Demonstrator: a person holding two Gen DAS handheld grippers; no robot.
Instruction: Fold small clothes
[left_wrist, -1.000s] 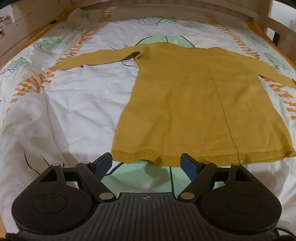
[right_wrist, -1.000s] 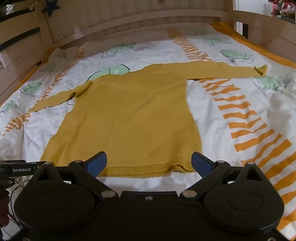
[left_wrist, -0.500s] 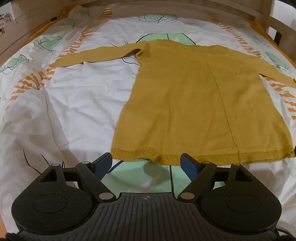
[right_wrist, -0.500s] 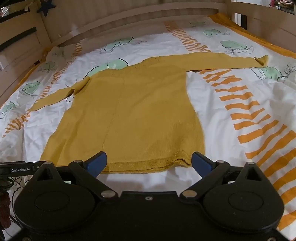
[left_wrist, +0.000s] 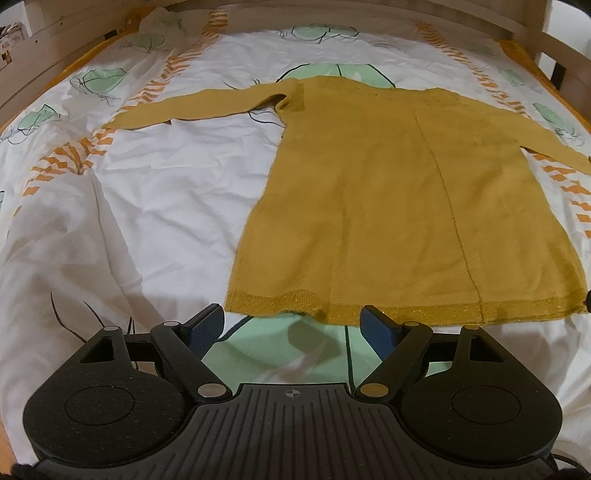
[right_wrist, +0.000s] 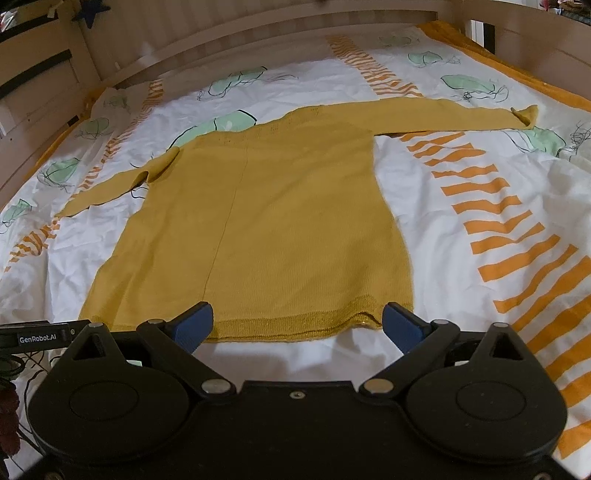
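A mustard-yellow knitted sweater (left_wrist: 399, 192) lies flat on the bed, both sleeves spread sideways and its hem toward me. My left gripper (left_wrist: 293, 325) stands open just short of the hem's left half, with nothing between its blue pads (left_wrist: 205, 326). In the right wrist view the same sweater (right_wrist: 273, 229) fills the middle. My right gripper (right_wrist: 297, 323) is open over the hem's right half, and its blue pads (right_wrist: 400, 325) hold nothing. The right sleeve's cuff (right_wrist: 526, 114) is curled up at its end.
A white duvet (left_wrist: 140, 206) with orange stripes and green leaf prints covers the bed and is creased on the left. A wooden bed frame (right_wrist: 229, 40) runs around the far end and both sides. A black device marked GenRobot.AI (right_wrist: 37, 338) sits at the right view's left edge.
The sweater sits slightly higher in the left wrist view and slightly lower in the right wrist view. Both grippers stay open; the cloth has not moved.
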